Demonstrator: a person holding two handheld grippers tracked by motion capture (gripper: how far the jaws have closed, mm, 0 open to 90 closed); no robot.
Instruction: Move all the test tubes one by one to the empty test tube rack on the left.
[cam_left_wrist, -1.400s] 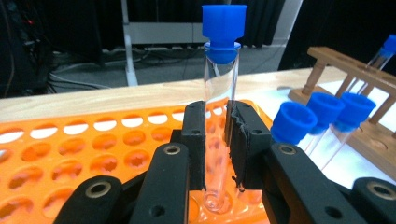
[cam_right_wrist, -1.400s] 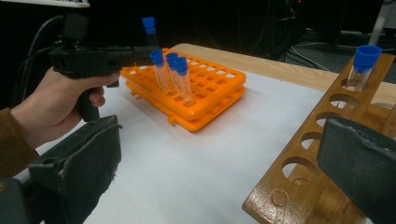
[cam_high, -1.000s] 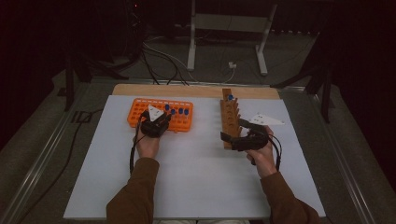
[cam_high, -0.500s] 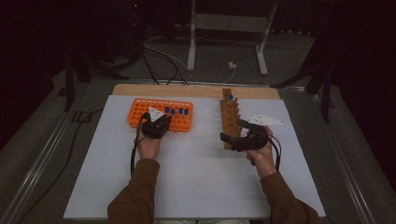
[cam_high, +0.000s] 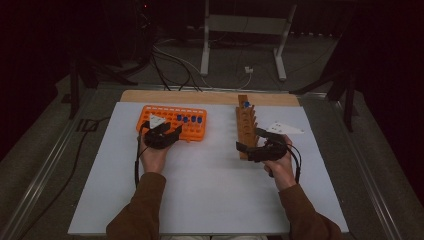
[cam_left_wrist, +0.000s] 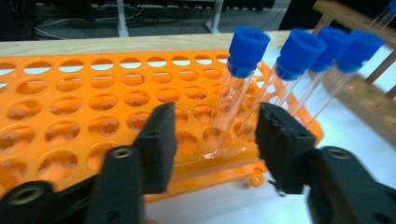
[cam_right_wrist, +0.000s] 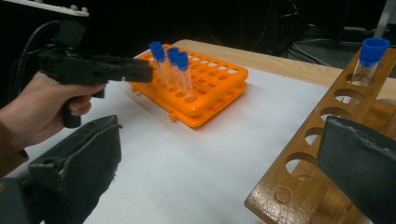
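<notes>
A white sheet (cam_high: 210, 195) covers the table, and on it, at about ten o'clock from the table's middle, lies the flat orange plastic rack with rows of round holes (cam_high: 172, 121), while the long wooden rack with a single row of holes (cam_high: 246, 125) stands at about one o'clock with one blue-capped tube (cam_high: 246, 104) at its far end. The left gripper (cam_left_wrist: 212, 140) sits at the orange rack's near edge, its jaws having just been opening and now spread, with the nearest clear blue-capped test tube (cam_left_wrist: 236, 79) standing in its hole between them, untouched by the pads, and three more tubes (cam_left_wrist: 322, 51) lined up at two o'clock behind it. The right gripper (cam_high: 246, 146) rests at the wooden rack's near end with jaws spread wide on either side of that end, not pressing on it.
</notes>
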